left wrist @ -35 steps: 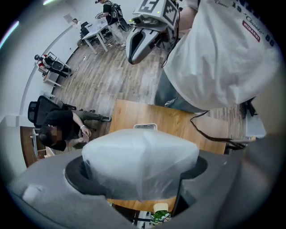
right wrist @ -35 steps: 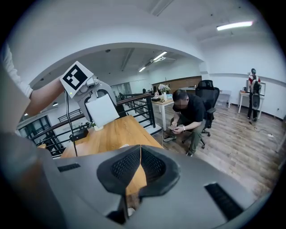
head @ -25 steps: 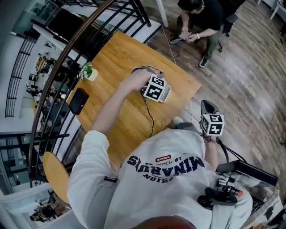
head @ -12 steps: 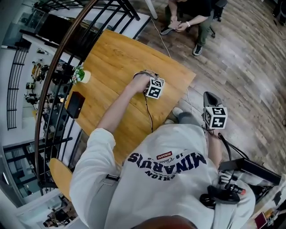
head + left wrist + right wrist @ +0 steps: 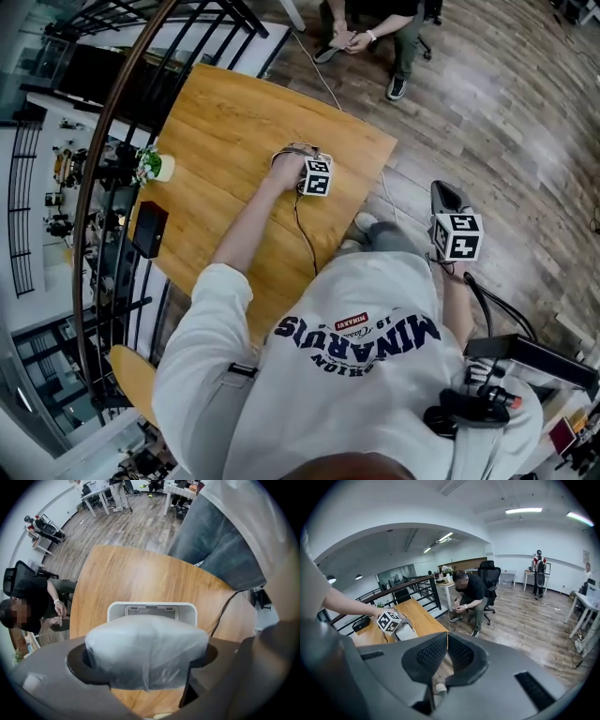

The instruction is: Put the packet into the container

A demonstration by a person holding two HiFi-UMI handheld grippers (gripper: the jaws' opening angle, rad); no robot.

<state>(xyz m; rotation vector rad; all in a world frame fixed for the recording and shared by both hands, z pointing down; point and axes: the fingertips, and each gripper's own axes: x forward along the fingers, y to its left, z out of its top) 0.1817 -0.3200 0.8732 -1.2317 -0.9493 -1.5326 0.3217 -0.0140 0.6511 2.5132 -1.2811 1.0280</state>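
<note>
Packet (image 5: 146, 651) clamped between jaws of outstretched left gripper (image 5: 146, 660) by container (image 5: 152, 612); right gripper (image 5: 443, 654) jaws closed.

Cloudy, crinkled plastic film on the packet (image 5: 146, 651); smooth matt white plastic container (image 5: 190, 613); grained, faintly sheened wooden tabletop (image 5: 122, 581).

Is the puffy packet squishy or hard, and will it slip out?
Probably squishy: the packet bulges out between the jaws of the left hand-held gripper, and its thin film is wrinkled. Likely light, since it looks like mostly puffed plastic. The film looks smooth, so it might slip if the grip loosens.
</note>
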